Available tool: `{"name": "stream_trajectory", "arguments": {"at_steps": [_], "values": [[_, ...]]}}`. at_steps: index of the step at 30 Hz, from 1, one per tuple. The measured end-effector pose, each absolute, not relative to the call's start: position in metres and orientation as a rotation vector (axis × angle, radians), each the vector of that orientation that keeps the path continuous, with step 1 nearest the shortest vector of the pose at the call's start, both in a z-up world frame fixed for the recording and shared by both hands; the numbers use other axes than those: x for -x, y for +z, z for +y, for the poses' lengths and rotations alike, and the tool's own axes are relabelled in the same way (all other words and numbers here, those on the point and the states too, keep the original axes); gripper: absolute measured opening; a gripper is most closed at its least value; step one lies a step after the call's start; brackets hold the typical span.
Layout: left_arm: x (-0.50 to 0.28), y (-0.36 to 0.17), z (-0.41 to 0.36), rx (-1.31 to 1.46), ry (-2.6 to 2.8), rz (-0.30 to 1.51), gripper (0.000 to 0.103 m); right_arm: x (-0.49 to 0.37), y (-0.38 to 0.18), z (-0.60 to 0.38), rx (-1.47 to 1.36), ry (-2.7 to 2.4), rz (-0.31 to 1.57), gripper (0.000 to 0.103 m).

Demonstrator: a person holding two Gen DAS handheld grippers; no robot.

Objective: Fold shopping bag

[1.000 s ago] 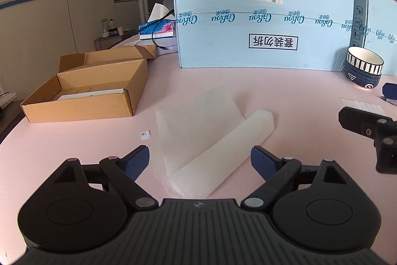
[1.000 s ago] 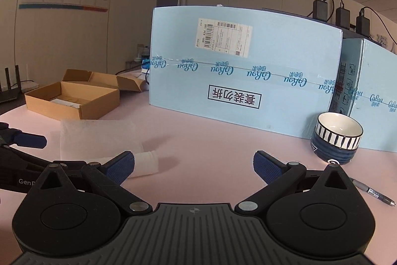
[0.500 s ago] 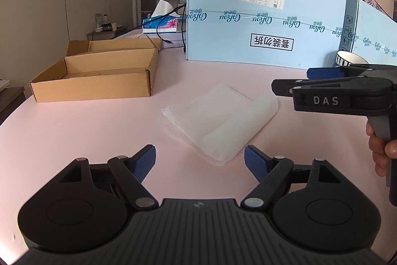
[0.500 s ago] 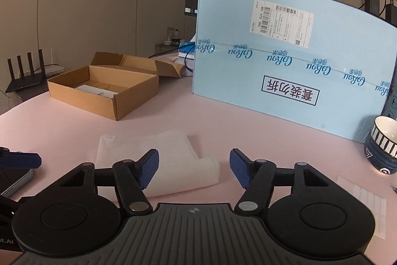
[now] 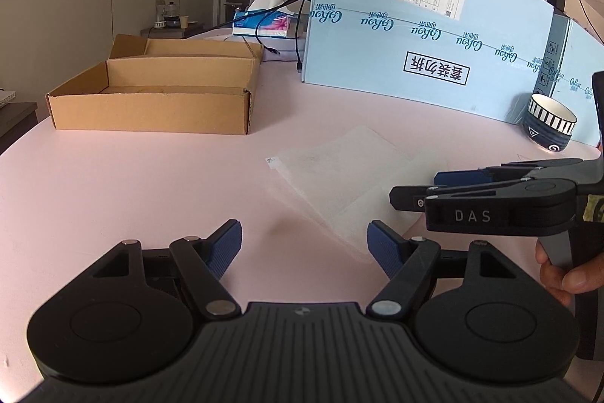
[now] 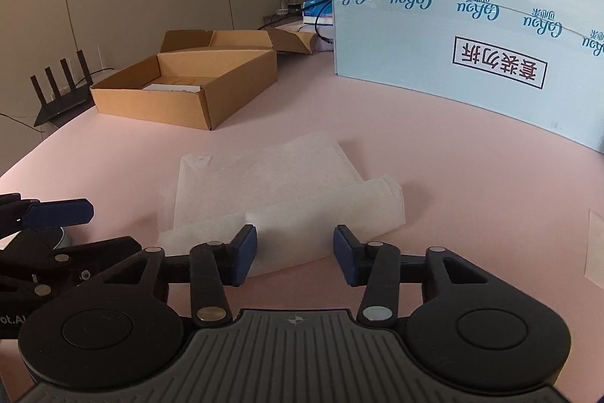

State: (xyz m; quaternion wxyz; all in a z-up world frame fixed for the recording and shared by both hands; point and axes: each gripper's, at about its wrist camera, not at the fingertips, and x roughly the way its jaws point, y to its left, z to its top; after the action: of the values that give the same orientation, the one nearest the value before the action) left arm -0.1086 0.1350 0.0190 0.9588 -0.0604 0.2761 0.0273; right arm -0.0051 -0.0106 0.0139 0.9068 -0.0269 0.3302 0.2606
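Note:
A white, translucent shopping bag (image 5: 339,176) lies partly folded on the pink table (image 5: 132,184), a loose rolled fold along its right side (image 6: 381,199). My left gripper (image 5: 304,240) hovers just short of the bag's near corner; its jaws are wide and closing slowly, with only bare table between them. My right gripper (image 6: 294,244) points down at the bag's near edge; its jaws are closing, the edge lies between the blue pads (image 6: 245,250), and they do not press it. In the left wrist view the right gripper (image 5: 434,191) shows side-on over the bag's right part.
An open cardboard box (image 5: 151,108) stands at the back left. A big light-blue carton (image 5: 415,44) walls off the back, with a striped bowl (image 5: 549,121) at its right foot. A tissue box (image 5: 260,23) sits behind. A hand (image 5: 562,278) holds the right gripper's handle.
The right gripper has tipped down and come in over the bag's near edge, its jaws narrowing from wide to a small gap. The left gripper has shifted sideways, its jaws slightly narrower.

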Motion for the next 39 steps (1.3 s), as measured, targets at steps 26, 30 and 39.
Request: {"name": "stream_trajectory", "arguments": {"at_steps": [26,30,39], "values": [[0.019,0.005,0.141,0.307,0.143,0.576,0.065,0.048,0.027,-0.105,-0.031,0.460,0.541,0.002],[0.017,0.005,0.137,0.311,0.135,0.589,0.033,0.052,0.029,-0.108,-0.046,0.487,0.522,0.002],[0.042,0.025,0.108,0.292,-0.013,0.551,0.003,0.074,0.036,-0.117,-0.084,0.484,0.474,0.002]]}}
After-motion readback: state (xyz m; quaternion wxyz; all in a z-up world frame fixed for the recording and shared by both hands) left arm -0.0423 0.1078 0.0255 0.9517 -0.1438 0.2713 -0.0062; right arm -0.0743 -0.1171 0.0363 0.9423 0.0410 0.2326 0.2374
